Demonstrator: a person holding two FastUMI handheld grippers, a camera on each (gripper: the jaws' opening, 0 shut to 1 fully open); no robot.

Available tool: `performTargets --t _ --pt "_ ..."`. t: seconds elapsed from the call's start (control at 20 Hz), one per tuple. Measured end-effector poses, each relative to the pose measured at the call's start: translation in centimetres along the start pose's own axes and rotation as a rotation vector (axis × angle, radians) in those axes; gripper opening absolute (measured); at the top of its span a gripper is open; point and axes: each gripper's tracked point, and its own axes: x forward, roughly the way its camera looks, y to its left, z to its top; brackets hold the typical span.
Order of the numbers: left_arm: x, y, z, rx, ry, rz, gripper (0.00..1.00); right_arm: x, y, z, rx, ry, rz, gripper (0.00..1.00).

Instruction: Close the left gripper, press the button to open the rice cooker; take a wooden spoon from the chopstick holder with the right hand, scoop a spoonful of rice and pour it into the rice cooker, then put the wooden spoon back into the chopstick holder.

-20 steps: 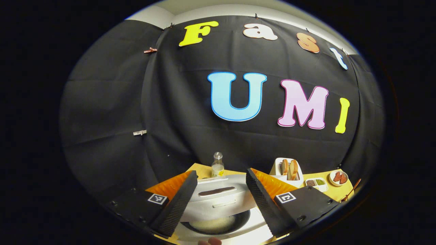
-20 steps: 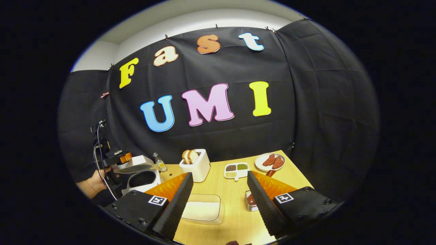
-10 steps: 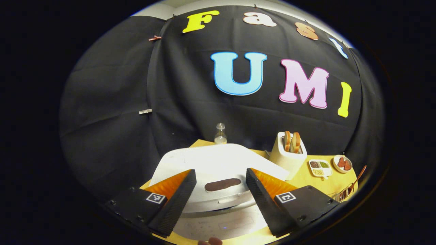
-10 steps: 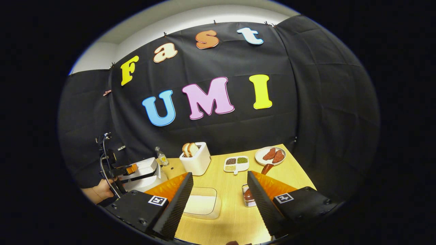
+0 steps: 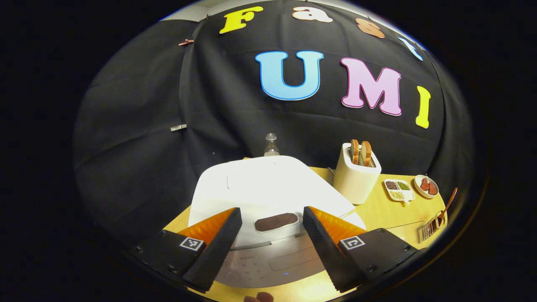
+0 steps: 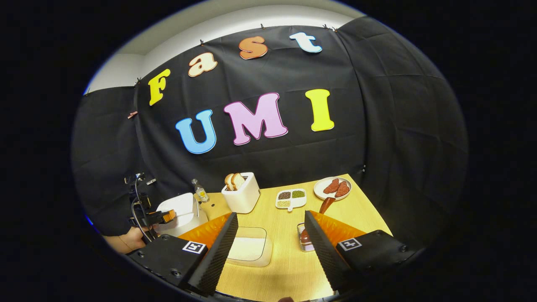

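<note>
1. Left gripper view: the left gripper [image 5: 272, 245] hangs over the front of the white rice cooker [image 5: 268, 188], fingers spread wide and holding nothing.
2. The cooker's lid [image 5: 260, 182] is down, and the dark button [image 5: 277, 221] on its front edge shows in the gap between the fingers, touched by neither.
3. Behind the cooker a small bottle [image 5: 271, 144] stands at the wall; to its right a white toaster [image 5: 356, 178] holds two slices of bread.
4. Farther right on the table [image 5: 384, 212] lie a small dish [image 5: 397, 189] of sorted grains and a plate [image 5: 426, 186] with reddish pieces.
5. Near the table's right edge the wire holder [image 5: 432, 227] stands with the spoon [image 5: 448, 203] leaning up out of it.
6. Right gripper view: the right gripper [image 6: 270, 245] hovers above the table, fingers wide apart and empty.
7. Between them, on the left, sits a shallow tray of rice [image 6: 249, 249]; just inside the right finger stands the holder [image 6: 305, 241], the spoon's handle [image 6: 326, 204] slanting up towards the plate [image 6: 333, 187].
8. At the far left of this view a hand [image 6: 132, 241] holds the left gripper [image 6: 161, 217] at the closed cooker [image 6: 182, 212]; from here I cannot tell how its fingers stand.
9. The toaster [image 6: 241, 193], bottle [image 6: 200, 195] and grain dish [image 6: 290, 199] line the back of the table.
</note>
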Motion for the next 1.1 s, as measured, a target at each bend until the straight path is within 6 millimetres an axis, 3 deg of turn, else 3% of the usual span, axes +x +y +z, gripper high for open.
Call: performTargets --t 0.55,0.85,1.1 --pt "0.3 0.1 -1.1 0.005 0.005 -0.002 1.00 0.6 0.9 -0.9 0.016 0.013 0.012 0.98" --pt "0.2 0.5 -0.4 -0.001 -0.011 0.016 1.00 0.5 1.3 -0.6 0.010 0.006 0.019 0.98" --pt "-0.7 1.2 1.3 -0.003 -0.054 0.023 0.96 0.6 1.7 -0.4 0.008 -0.002 0.026 0.98"
